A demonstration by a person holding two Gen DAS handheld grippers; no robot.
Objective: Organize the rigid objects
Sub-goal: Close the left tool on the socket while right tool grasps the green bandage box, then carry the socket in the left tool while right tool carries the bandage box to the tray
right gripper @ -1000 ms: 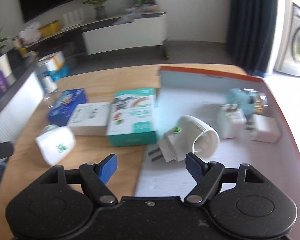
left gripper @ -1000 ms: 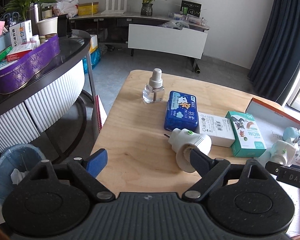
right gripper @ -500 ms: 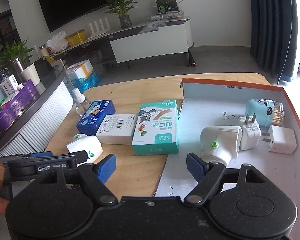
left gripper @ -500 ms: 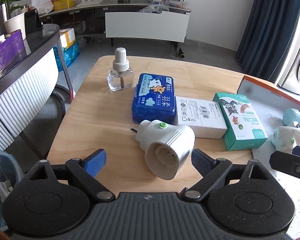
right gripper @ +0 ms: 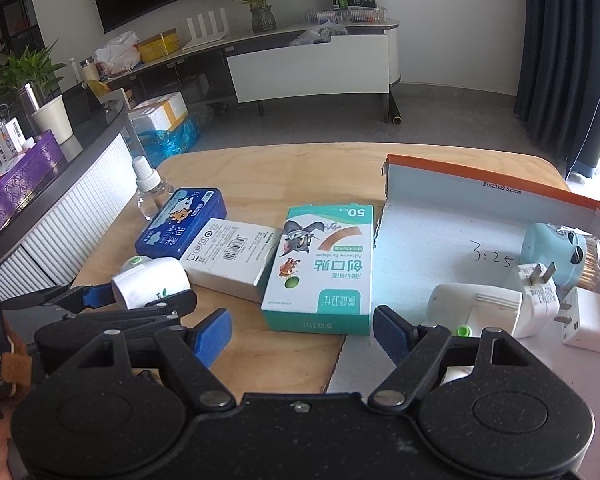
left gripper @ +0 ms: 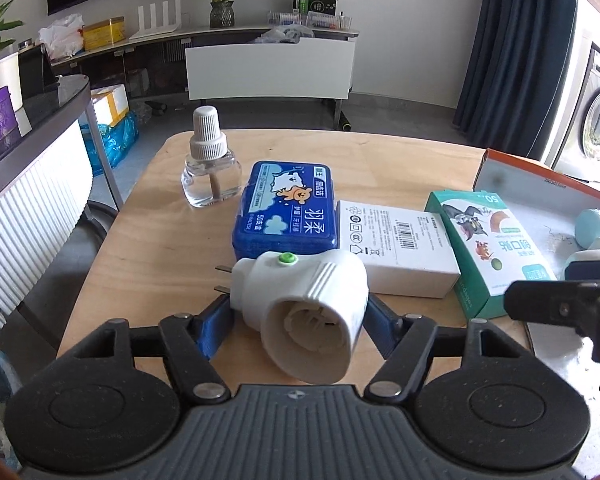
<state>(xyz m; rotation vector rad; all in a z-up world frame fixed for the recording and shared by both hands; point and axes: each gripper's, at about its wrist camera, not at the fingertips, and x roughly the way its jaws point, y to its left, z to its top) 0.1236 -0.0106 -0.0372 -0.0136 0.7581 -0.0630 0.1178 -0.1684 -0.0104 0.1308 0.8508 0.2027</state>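
Step in hand: pick-up of the white plug-in heater (left gripper: 306,300) by the L gripper (left gripper: 298,314). Its jaws have just been closing; the blue pads (left gripper: 216,322) now sit against both sides of the heater, which lies on the table (left gripper: 152,256) w/ prongs to the left and socket mouth facing the camera. Grip looks made or nearly so.

Next move, by judgement: lift clear, carry right to the box (right gripper: 452,216), set down beside the plugs (right gripper: 536,300) already there w/o knocking them.

Pose: L gripper pitched down, low over the table edge. R gripper (right gripper: 302,334) wide, empty, hovering nearer the camera than the green carton (right gripper: 324,268), straddling the box's near-left edge. Blue case (left gripper: 286,208) and white carton (left gripper: 392,248) lie just beyond the L gripper; bottle (left gripper: 210,164) beyond, to the left.
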